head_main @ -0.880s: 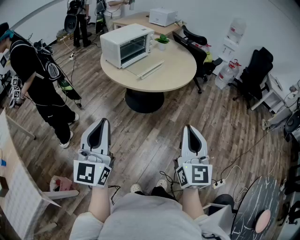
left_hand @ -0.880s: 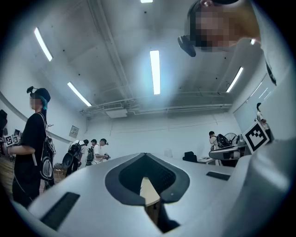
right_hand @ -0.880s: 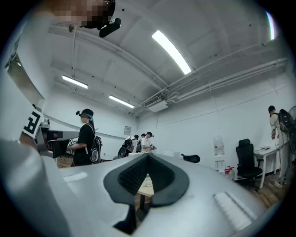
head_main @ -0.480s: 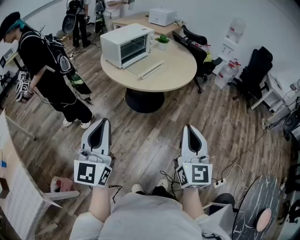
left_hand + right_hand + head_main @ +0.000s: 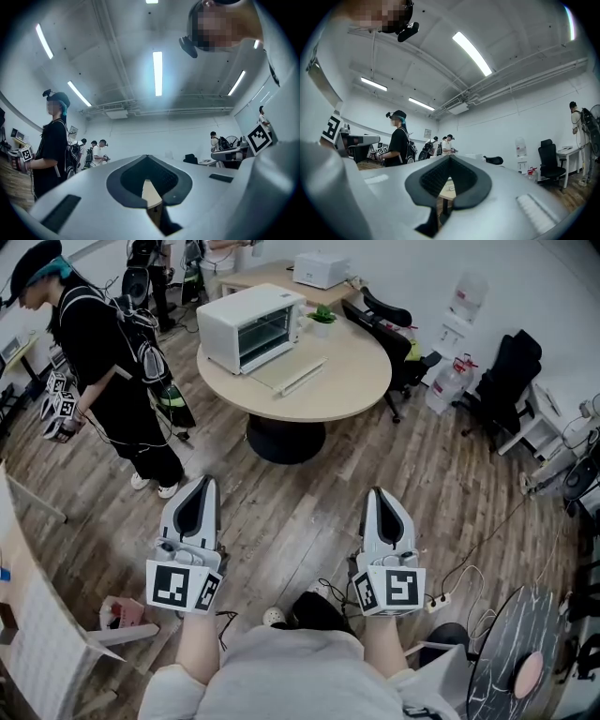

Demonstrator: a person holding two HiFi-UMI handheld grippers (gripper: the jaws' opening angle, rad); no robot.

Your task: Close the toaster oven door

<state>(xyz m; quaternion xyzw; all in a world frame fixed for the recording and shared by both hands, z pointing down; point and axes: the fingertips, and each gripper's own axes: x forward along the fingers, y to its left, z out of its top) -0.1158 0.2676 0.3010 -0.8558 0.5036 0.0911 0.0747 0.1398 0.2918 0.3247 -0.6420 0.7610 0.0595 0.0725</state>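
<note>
The white toaster oven point(image 5: 247, 326) stands on the far left part of a round wooden table point(image 5: 347, 381). Its glass door point(image 5: 292, 374) is open and lies flat in front of it. Both grippers are held low and well short of the table, pointing toward it. My left gripper point(image 5: 203, 484) is shut, its tips meeting with nothing between them point(image 5: 147, 157). My right gripper point(image 5: 377, 494) is shut and empty too point(image 5: 450, 157). Neither touches the oven.
A person in black point(image 5: 111, 352) with grippers stands on the wooden floor left of the table. Black office chairs point(image 5: 511, 381) and water bottles point(image 5: 444, 385) are to the right. A small potted plant point(image 5: 323, 322) sits beside the oven. Cables and a power strip point(image 5: 433, 602) lie near my feet.
The person in black has walked from the far left closer to the table. Both grippers have stayed in place, shut.
</note>
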